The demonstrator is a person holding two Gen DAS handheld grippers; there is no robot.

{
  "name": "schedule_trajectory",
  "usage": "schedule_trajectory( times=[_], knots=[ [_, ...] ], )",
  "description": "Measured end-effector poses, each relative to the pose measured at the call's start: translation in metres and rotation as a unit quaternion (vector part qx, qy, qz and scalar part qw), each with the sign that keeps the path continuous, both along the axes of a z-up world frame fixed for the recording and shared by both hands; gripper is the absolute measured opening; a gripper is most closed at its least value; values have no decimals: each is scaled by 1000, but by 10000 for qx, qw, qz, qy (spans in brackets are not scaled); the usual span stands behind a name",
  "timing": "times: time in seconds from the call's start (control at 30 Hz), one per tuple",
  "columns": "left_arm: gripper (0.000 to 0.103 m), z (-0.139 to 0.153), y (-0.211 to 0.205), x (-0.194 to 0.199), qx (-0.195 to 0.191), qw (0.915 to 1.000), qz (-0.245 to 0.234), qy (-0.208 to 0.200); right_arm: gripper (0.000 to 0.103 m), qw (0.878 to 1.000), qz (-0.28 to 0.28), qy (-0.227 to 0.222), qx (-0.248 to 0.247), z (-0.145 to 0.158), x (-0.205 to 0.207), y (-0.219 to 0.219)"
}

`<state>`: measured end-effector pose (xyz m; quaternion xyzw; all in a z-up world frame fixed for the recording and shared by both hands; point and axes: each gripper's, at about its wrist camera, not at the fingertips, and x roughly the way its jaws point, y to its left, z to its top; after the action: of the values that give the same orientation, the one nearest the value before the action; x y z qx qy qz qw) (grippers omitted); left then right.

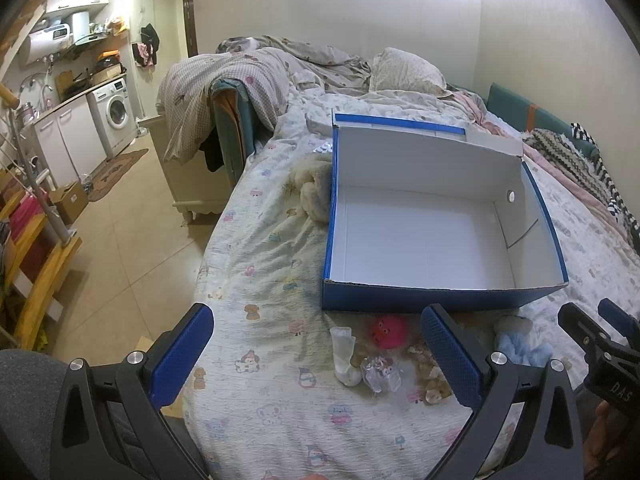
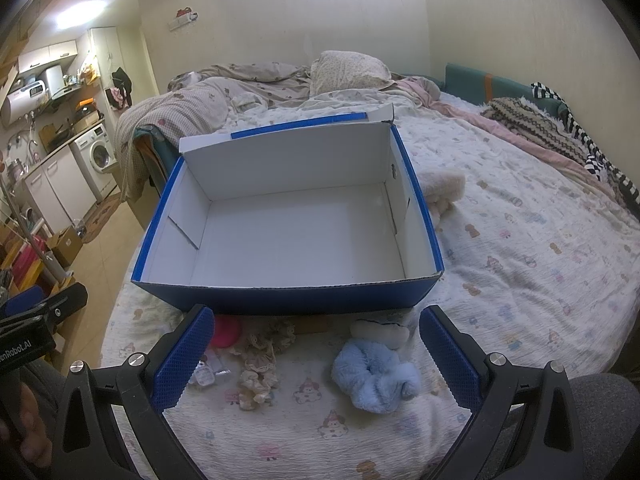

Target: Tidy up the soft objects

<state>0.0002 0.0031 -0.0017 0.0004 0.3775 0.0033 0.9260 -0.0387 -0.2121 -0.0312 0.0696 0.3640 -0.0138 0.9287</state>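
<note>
Blue fluffy scrunchie (image 2: 374, 376) lies on the bedsheet (image 2: 520, 280), between the right gripper's (image 2: 316, 356) wide-spread fingers, untouched. Beige lace scrunchie (image 2: 258, 364) and pink plush ball (image 1: 387, 331) lie beside it. Blue shoebox (image 2: 288, 216) stands just behind, interior bare. Left gripper (image 1: 320, 360) likewise wide, holding nothing, above what appears a white sock (image 1: 344, 354).

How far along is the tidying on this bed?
Barely begun. The blue box stands open with nothing inside. Both the left gripper and right gripper are open and hold nothing. Left to do: the fluffy blue toy, pink ball, white sock and lacy beige scrunchie lie on the bedsheet before the box.
</note>
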Motion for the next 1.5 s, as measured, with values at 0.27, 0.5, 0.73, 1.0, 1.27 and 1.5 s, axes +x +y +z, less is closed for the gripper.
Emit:
schedule_trajectory(
  times=[0.27, 0.5, 0.73, 1.0, 1.27, 1.5],
  knots=[
    [103, 0, 0, 0, -2, 10000, -7, -4, 103, 10000, 5, 3, -3, 1, 1, 1],
    [103, -1, 1, -1, -1, 10000, -13, 2, 103, 10000, 30, 19, -37, -3, 0, 1],
    [103, -2, 1, -1, -13, 10000, 23, 37, 103, 10000, 25, 22, -26, -2, 0, 2],
    [103, -13, 21, 25, 17, 9965, 417, 719, 103, 9989, 262, 356, 155, -2, 12, -6],
    [84, -66, 19, 71, -543, 9742, 339, 2163, 103, 9947, 471, 811, 421, -8, 30, -13],
    [60, -112, 12, 104, -876, 9529, 413, 2876, 103, 9917, 367, 1095, 567, -30, 37, -20]
  ],
)
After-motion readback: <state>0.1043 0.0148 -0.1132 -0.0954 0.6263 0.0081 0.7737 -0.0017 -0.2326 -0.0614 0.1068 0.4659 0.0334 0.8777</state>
